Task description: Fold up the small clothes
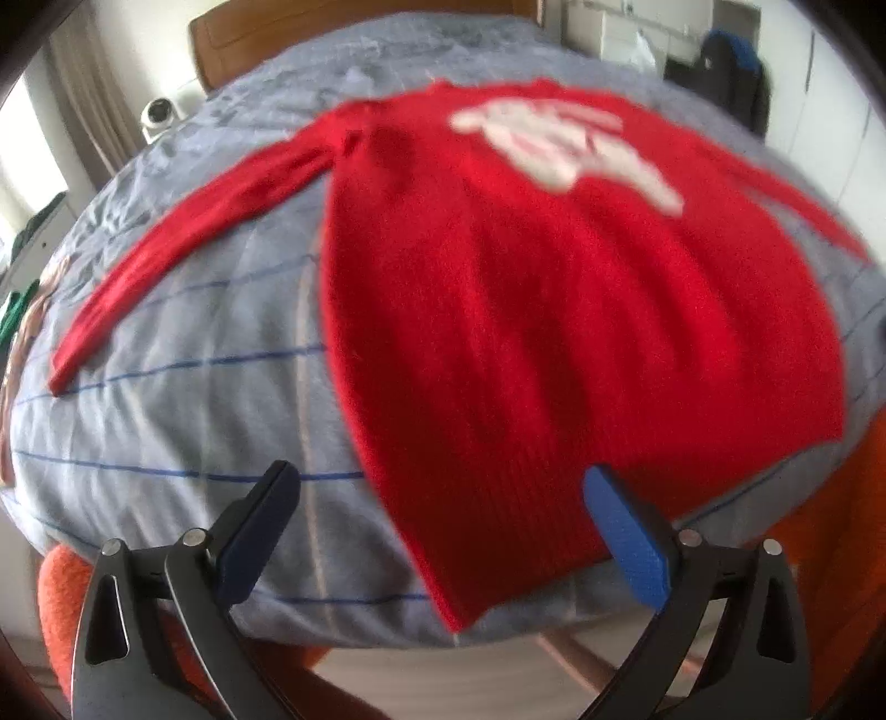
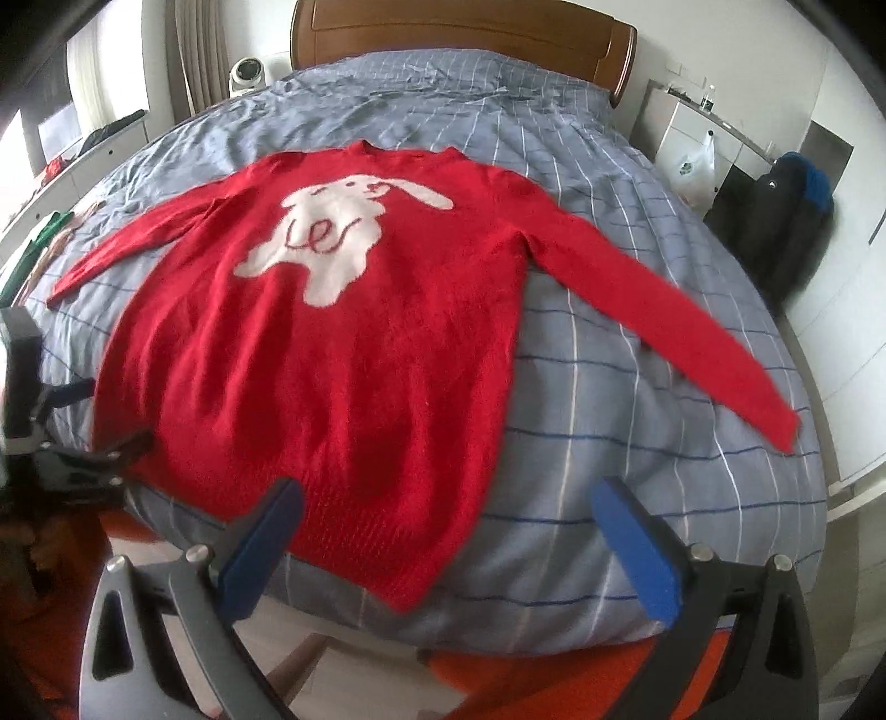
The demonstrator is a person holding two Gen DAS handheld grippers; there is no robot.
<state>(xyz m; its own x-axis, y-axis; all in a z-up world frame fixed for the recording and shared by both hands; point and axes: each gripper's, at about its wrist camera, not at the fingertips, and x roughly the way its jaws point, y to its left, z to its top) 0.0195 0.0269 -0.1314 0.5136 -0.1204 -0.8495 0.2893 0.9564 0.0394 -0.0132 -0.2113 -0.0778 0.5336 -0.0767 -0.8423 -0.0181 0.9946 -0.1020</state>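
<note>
A red knitted sweater (image 2: 343, 354) with a white rabbit on the chest lies flat and face up on the bed, hem toward me, both sleeves spread outward. In the left wrist view the sweater (image 1: 554, 310) fills the middle, blurred. My left gripper (image 1: 437, 498) is open, hovering just above the hem's left corner, nothing between its fingers. My right gripper (image 2: 443, 520) is open above the hem's right corner, also holding nothing. The left gripper (image 2: 83, 437) shows at the left edge of the right wrist view, beside the hem.
The bed has a grey-blue checked cover (image 2: 637, 443) and a wooden headboard (image 2: 459, 27). Orange bedding (image 2: 554, 681) hangs below the near edge. A white fan (image 2: 246, 75) stands at the back left. A dark bag (image 2: 786, 221) and white furniture (image 2: 698, 144) stand at the right.
</note>
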